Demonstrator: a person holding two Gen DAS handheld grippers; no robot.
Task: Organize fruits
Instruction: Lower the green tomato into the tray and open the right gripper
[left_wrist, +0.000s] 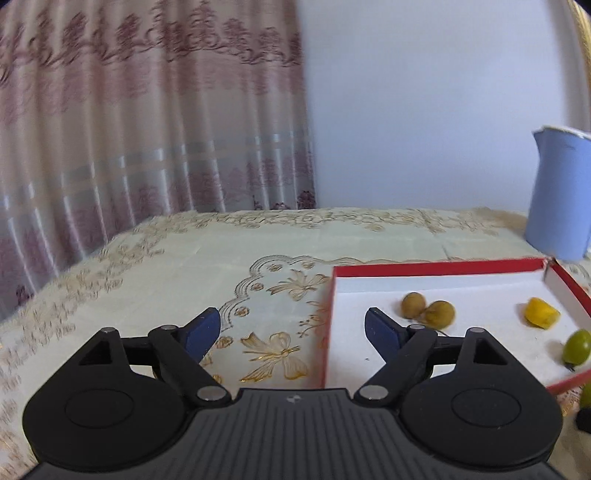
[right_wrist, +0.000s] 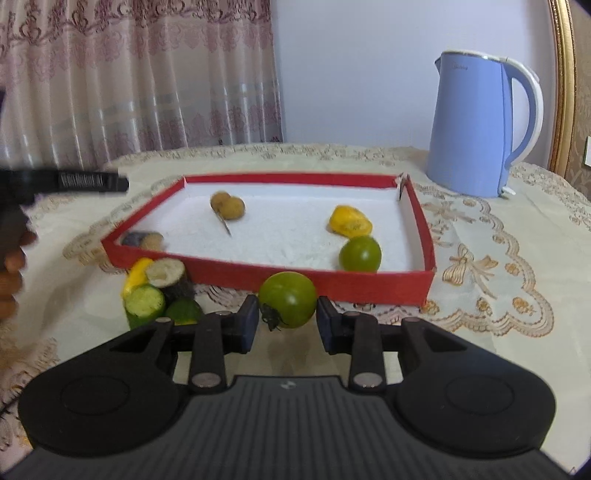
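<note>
Tomato (right_wrist: 287, 304) stem toward right claw (right_wrist: 287, 325)

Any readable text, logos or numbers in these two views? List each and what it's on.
Nothing can be read outright.
Kettle: small faint mark near its top rim, too small to read.
Left gripper, black bar at left edge of the right wrist view: pale printed strip, too blurred to read.
Gripper bodies: small white emblem, no letters.
Red tray, fruits, tablecloth: no text.
</note>
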